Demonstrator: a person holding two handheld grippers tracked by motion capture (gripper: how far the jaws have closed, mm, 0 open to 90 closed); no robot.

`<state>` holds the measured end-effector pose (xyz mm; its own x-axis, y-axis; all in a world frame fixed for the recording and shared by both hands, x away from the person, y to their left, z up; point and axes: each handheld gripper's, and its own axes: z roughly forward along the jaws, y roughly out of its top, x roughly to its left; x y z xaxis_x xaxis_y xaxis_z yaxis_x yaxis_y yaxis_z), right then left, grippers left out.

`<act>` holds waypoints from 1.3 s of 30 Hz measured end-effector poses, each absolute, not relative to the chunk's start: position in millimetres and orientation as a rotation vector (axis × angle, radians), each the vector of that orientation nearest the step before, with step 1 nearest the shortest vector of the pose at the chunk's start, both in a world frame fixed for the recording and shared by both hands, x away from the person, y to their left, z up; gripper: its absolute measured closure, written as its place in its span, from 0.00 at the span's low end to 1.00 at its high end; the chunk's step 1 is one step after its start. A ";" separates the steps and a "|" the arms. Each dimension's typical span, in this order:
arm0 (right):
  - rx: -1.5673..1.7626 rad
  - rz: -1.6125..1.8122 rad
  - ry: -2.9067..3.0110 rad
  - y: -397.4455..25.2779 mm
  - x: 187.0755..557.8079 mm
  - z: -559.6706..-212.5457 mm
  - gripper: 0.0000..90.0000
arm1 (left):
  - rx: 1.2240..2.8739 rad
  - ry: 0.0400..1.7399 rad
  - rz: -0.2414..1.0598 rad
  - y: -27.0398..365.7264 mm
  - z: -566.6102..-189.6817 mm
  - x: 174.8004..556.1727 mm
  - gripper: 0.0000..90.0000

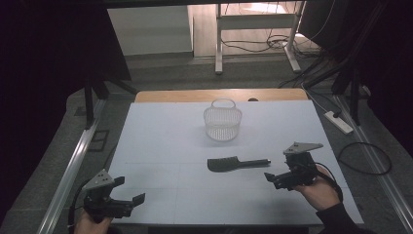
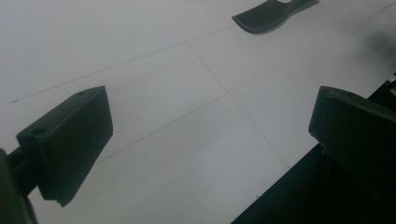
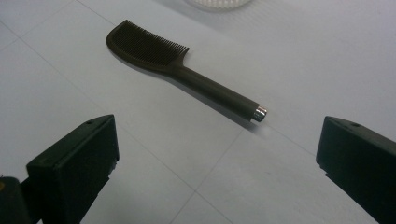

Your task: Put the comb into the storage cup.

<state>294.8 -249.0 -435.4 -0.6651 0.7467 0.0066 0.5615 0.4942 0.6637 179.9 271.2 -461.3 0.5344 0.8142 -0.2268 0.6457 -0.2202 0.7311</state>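
**A comb waits to be picked up**

A dark comb [image 1: 237, 163] lies flat on the white tabletop [image 1: 160, 146]. It is near the middle, a bit toward the person's right. Its teeth end points left and its thin handle points right, with a small shiny cap at the tip.

The right hand-held gripper [image 1: 278, 179] sits just beside the handle end. Its jaws are spread wide and nothing is between them. In the right gripper view the comb [image 3: 182, 72] lies ahead of the two jaws, so this gripper looks ready to reach for it. The handle is the easy part to grab, because it is long and smooth.

The left hand-held gripper [image 1: 127, 194] rests low at the near left edge, well apart from the comb. Its jaws are spread wide too, and empty. It seems to be waiting.

A see-through basket [image 1: 222, 121] stands behind the comb, farther from the person. It looks like a good place to put the comb.
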 end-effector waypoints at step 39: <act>1.143 0.804 2.532 -211.8 337.1 -442.0 0.00 | 1.947 1.189 0.251 271.9 -461.6 180.3 0.01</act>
